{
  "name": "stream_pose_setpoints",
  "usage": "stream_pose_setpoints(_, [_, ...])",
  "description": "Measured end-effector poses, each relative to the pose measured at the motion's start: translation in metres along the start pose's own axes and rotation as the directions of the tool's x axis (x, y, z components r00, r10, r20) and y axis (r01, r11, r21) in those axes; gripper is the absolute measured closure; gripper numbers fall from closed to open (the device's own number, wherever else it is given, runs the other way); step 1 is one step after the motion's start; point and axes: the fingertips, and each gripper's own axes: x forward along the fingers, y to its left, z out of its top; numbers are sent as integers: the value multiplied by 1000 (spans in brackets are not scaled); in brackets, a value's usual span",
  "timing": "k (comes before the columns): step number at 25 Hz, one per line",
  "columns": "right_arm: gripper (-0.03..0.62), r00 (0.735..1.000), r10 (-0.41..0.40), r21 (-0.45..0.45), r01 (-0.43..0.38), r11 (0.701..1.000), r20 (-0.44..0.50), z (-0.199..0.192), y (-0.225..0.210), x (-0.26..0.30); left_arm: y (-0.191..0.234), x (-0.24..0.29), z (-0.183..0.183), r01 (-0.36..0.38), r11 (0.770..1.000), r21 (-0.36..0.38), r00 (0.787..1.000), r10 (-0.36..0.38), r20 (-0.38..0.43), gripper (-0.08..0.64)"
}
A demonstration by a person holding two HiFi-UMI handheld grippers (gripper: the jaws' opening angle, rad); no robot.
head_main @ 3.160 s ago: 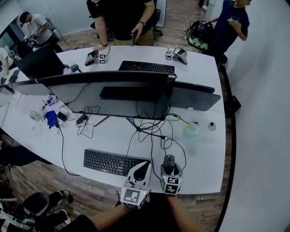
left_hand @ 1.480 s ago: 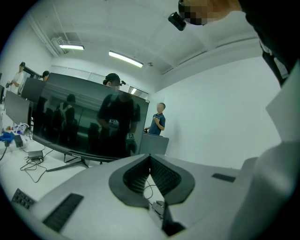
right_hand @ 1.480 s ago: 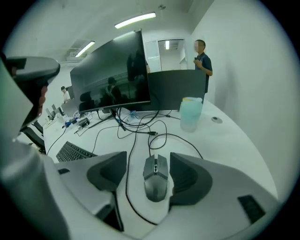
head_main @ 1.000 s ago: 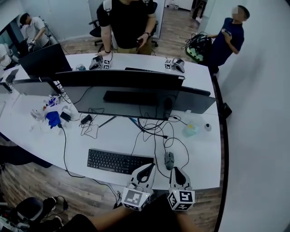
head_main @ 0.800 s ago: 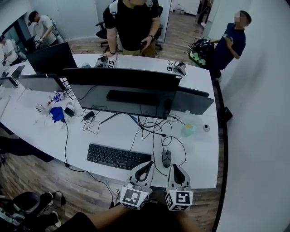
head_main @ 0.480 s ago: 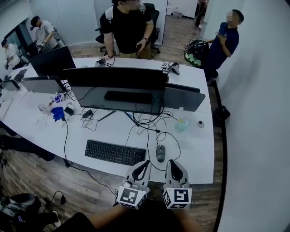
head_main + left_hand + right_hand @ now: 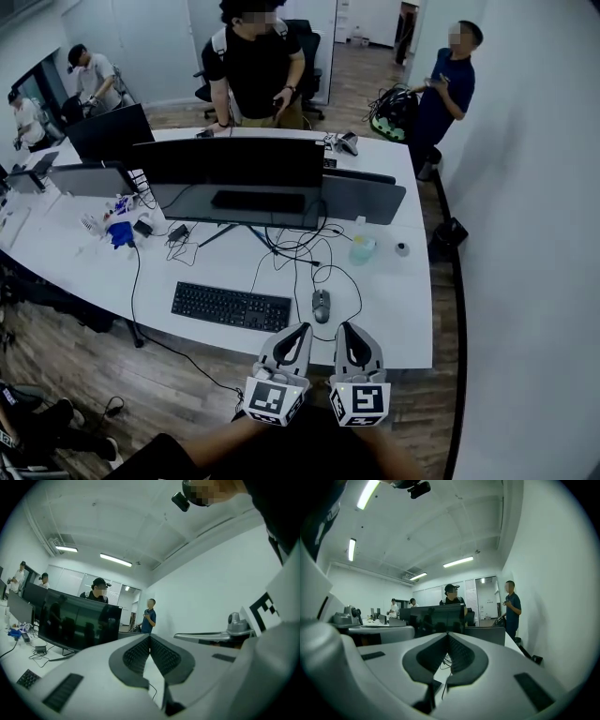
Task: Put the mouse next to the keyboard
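The grey wired mouse lies on the white desk, just right of the black keyboard, with a small gap between them. Both grippers hang in front of the desk's near edge, lifted off it. My left gripper is shut with nothing in it; its ribbed pads meet at the tips. My right gripper is shut and empty too, a short way in front of the mouse, its pads touching. The mouse does not show in either gripper view.
A wide dark monitor stands behind the keyboard, loose black cables trailing from it to the mouse. A pale green cup and a small round thing sit right of the cables. People stand beyond the desk's far side and by the right wall.
Both grippers have pulled back from the desk toward me and risen. The mouse stays on the desk beside the keyboard. Earlier still, my right gripper was over the mouse at the near edge.
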Motion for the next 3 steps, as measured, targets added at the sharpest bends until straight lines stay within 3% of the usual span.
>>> stream_pose_setpoints(3, [574, 1000, -6, 5, 6, 1000, 2, 0, -3, -16, -14, -10, 3, -4, 1000, 8, 1000, 4, 12, 548])
